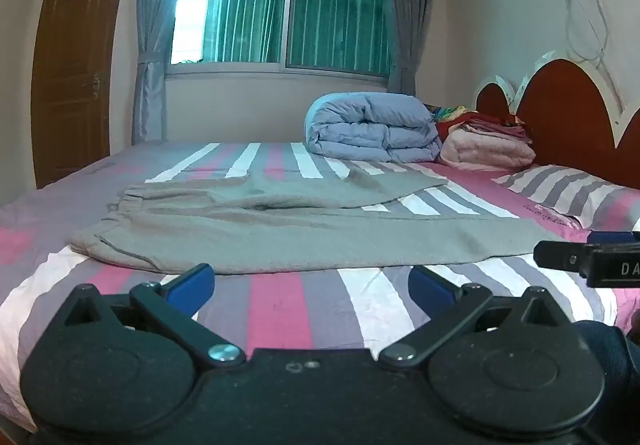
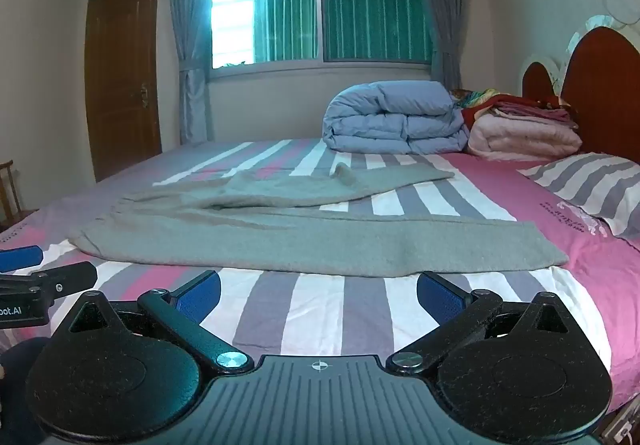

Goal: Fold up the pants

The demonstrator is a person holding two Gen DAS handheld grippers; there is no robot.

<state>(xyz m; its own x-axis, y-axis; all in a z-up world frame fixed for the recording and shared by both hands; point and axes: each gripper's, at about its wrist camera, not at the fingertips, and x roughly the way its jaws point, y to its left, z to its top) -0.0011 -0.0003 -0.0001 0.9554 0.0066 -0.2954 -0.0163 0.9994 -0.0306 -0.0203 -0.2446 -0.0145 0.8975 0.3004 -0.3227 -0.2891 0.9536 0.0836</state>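
Note:
Grey pants [image 1: 280, 233] lie spread flat on the striped bed sheet [image 1: 280, 309], waistband at the left, the two legs running right; they also show in the right wrist view [image 2: 320, 241]. My left gripper [image 1: 312, 285] is open and empty, just short of the near edge of the pants. My right gripper [image 2: 320, 293] is open and empty, also just short of the near leg. The right gripper's tip [image 1: 592, 257] shows at the right edge of the left wrist view, and the left gripper's tip [image 2: 44, 277] at the left edge of the right wrist view.
A folded blue duvet [image 1: 372, 129] and a pink folded blanket [image 1: 484, 149] lie at the back of the bed. A striped pillow [image 1: 568, 193] rests by the red headboard [image 1: 560, 117]. A window with curtains and a wooden door [image 1: 72, 77] stand behind.

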